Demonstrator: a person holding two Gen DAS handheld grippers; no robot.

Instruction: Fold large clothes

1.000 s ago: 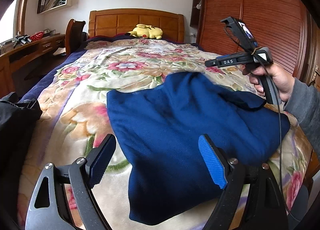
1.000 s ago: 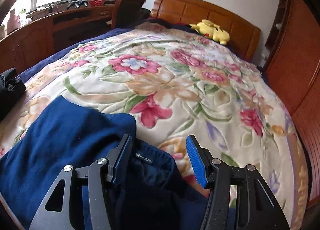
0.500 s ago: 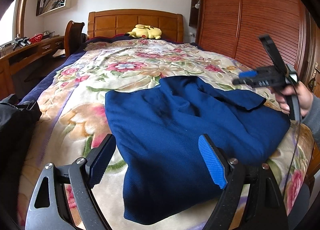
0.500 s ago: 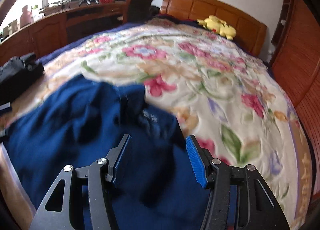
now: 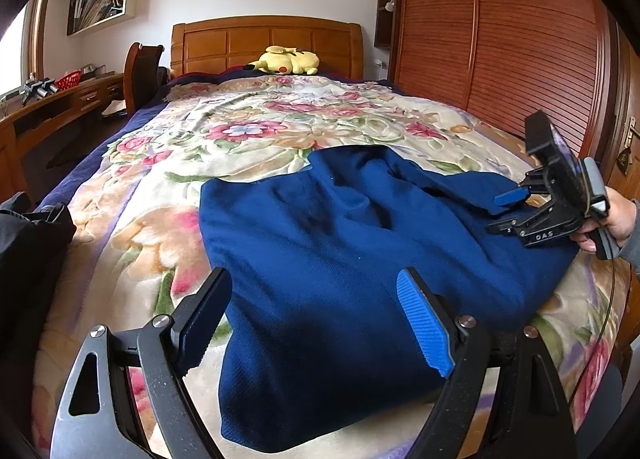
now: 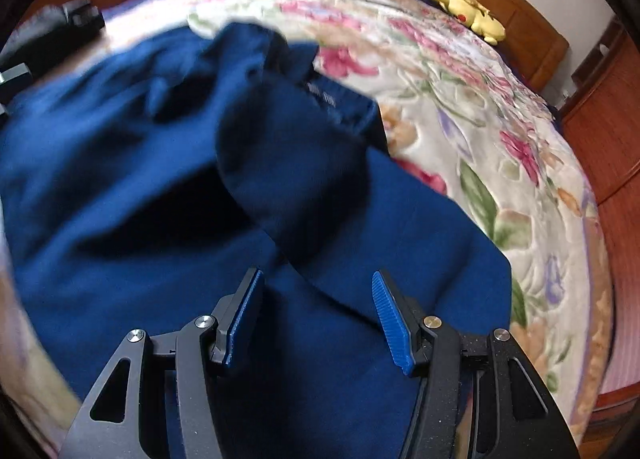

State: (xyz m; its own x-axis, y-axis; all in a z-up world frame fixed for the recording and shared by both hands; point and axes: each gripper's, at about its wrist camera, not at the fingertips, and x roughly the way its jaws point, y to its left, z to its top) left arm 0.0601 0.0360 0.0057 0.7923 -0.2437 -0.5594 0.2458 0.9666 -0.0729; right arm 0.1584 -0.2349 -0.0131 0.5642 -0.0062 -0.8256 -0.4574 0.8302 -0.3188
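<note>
A large dark blue garment (image 5: 340,259) lies partly folded on the floral bedspread (image 5: 248,131), near the foot of the bed; it also fills the right wrist view (image 6: 240,199), with its collar label toward the headboard. My left gripper (image 5: 316,319) is open and empty, hovering over the garment's near edge. My right gripper (image 6: 316,319) is open and empty just above the garment's right side. It also shows in the left wrist view (image 5: 508,211), held low at the garment's right edge.
A yellow plush toy (image 5: 288,61) lies by the wooden headboard (image 5: 264,39). A wooden wardrobe (image 5: 500,39) lines the right side. A desk (image 5: 48,107) and chair stand at the left. A black bag (image 5: 28,243) sits at the bed's left edge.
My right gripper has swung down and back from above the collar to the garment's right edge, tilting toward the cloth. The left gripper has held still and open.
</note>
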